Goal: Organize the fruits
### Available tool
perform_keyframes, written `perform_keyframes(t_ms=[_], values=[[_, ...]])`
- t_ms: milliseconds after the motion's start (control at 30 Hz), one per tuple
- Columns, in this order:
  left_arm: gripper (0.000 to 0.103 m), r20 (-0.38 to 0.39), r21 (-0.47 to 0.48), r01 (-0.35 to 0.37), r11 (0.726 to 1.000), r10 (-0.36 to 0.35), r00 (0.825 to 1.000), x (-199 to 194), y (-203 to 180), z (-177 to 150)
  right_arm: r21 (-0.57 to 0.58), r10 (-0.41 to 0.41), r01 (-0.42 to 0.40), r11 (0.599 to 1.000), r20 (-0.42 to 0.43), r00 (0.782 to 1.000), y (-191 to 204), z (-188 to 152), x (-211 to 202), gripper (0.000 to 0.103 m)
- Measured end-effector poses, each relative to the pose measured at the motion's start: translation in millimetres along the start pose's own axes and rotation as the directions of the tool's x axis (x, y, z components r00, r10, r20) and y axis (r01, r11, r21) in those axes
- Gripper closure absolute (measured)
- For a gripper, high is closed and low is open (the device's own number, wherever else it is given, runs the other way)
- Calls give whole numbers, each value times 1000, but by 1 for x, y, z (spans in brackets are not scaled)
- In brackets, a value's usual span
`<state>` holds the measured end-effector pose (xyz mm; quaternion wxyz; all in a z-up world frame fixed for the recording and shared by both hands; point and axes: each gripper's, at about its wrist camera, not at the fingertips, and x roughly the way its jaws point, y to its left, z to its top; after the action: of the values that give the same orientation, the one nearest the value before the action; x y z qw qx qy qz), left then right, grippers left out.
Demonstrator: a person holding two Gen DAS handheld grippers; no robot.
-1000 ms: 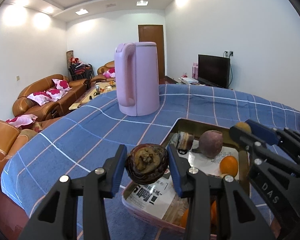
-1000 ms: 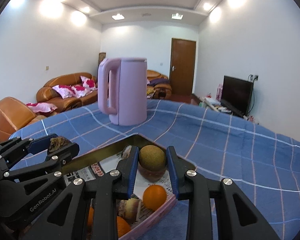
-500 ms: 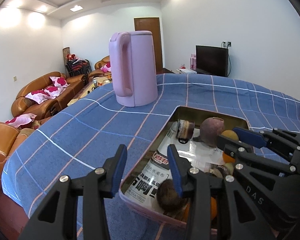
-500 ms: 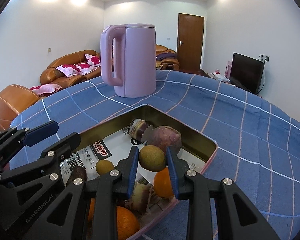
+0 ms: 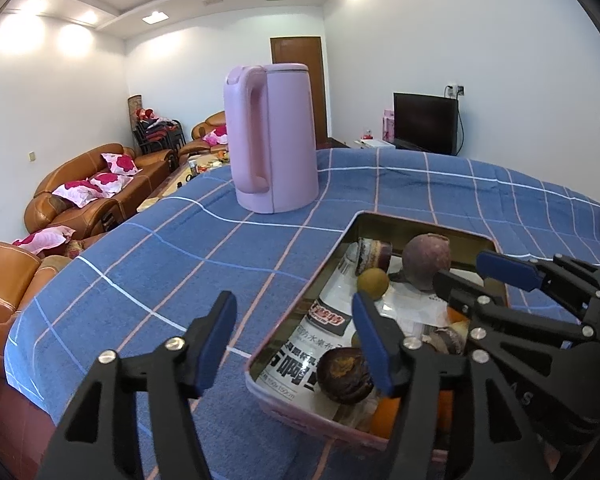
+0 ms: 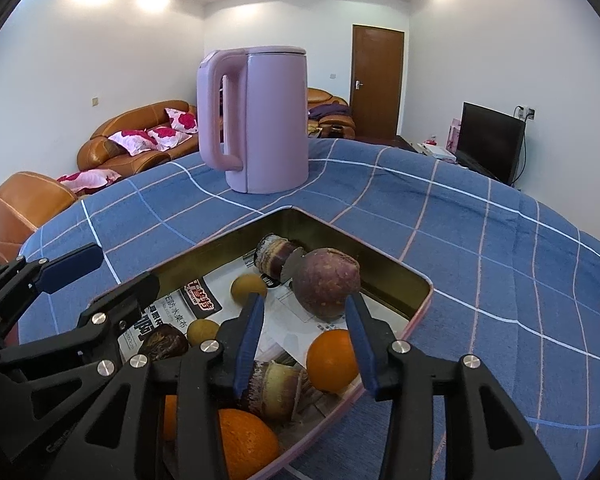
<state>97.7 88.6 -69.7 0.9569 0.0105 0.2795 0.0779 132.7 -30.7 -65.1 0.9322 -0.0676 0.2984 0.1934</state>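
Broadly, a blue checked cloth (image 5: 228,248) covers the table, with a tall pink kettle (image 5: 272,140) standing upright behind a pink-rimmed tray (image 6: 418,312) lined with printed paper. Inside the tray lie a big purple fruit (image 6: 326,286), oranges (image 6: 332,360), a dark wrinkled fruit (image 5: 342,374) near the front rim, and two small yellow-green fruits (image 6: 249,287). Both grippers hover over the tray. The left gripper (image 5: 294,344) has just been opening, its jaws apart with nothing between them. The right gripper (image 6: 306,340) has also just been opening, jaws released, gripping nothing.
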Motion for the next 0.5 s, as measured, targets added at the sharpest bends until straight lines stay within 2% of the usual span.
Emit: perform_keyframes(t_ms=[200,333,433,500], values=[[36,26,3,6,1000,-6,1000,-9,1,1,33,-30,29,999,43,999,-7,-3,-14,56],[29,61,-13,9,1000,-9,998,-18,3,3,60,-78,72,996,96,992,-14,-5,-31,55],[29,76,-18,13,1000,-12,997,-24,4,6,72,-102,93,993,145,984,-17,-5,-46,48],[28,84,-19,15,1000,-13,996,-26,4,6,74,-108,97,993,159,981,-18,-4,-52,48]])
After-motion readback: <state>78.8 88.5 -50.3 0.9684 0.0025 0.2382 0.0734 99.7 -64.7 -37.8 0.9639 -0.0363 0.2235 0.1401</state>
